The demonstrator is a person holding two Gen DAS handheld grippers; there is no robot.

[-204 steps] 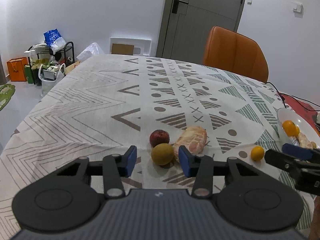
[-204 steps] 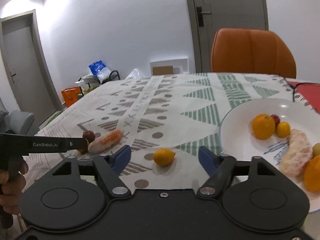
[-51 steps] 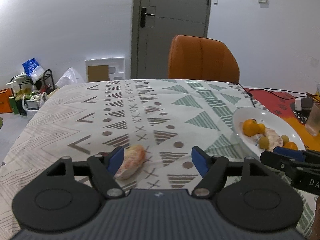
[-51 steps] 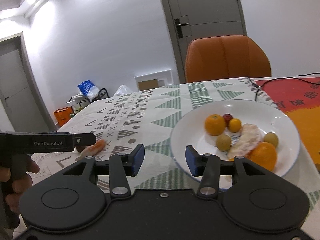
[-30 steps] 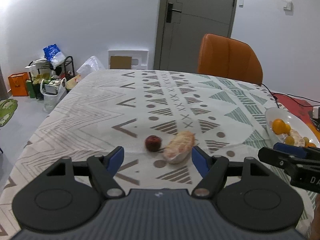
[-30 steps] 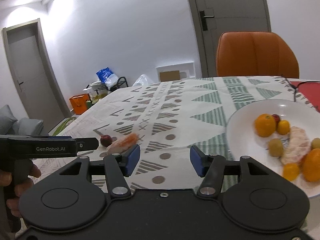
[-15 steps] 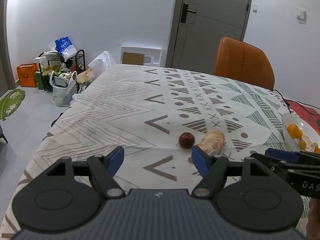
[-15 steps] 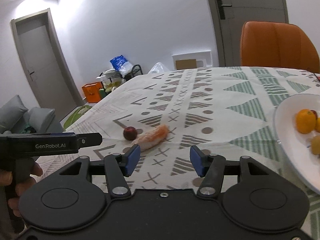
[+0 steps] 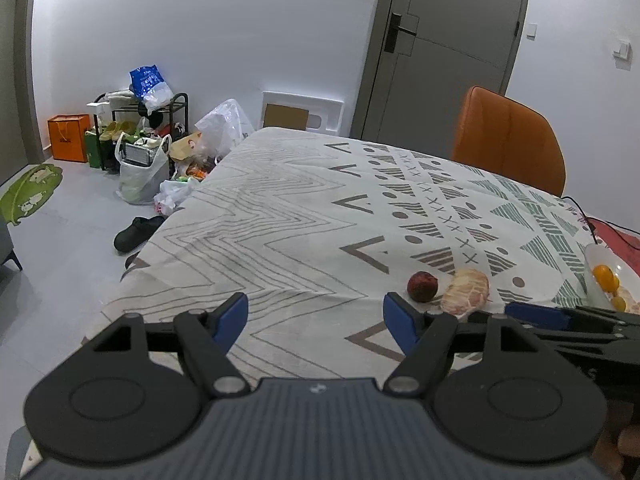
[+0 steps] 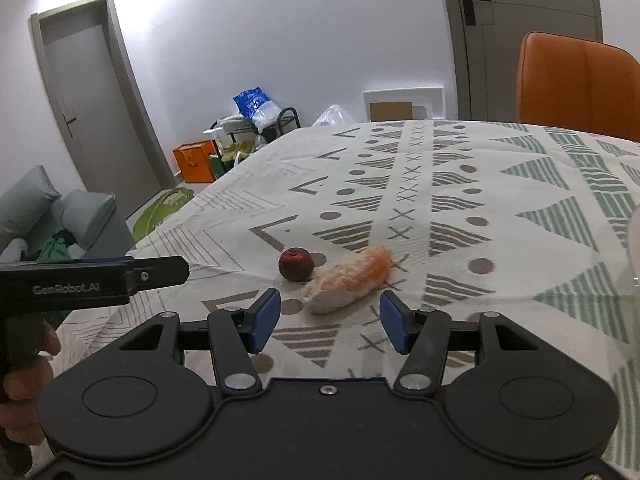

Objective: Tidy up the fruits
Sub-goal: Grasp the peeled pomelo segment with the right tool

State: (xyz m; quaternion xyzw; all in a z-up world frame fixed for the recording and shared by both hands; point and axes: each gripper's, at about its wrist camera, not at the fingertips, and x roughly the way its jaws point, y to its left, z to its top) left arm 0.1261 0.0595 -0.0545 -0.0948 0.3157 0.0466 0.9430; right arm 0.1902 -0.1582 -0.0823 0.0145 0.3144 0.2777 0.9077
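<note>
Mostly done: plate point(image 9: 591, 258) holding several fruits, dark red fruit point(image 10: 295, 263) and peeled citrus point(image 10: 349, 280) left on tablecloth point(image 10: 460, 200), left gripper point(image 9: 315, 316) and right gripper point(image 10: 327, 320) both spread, empty.

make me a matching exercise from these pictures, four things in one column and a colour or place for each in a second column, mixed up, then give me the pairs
Things:
1. small round fruit
2. peeled citrus piece
3. chair
4. white plate

Colour or place:
A. at the table's far side, orange
B. dark red, on the tablecloth
C. at the right edge of the left wrist view, holding fruit
D. pale and orange, lying ahead of the open right gripper

Pairs: 1-B, 2-D, 3-A, 4-C
</note>
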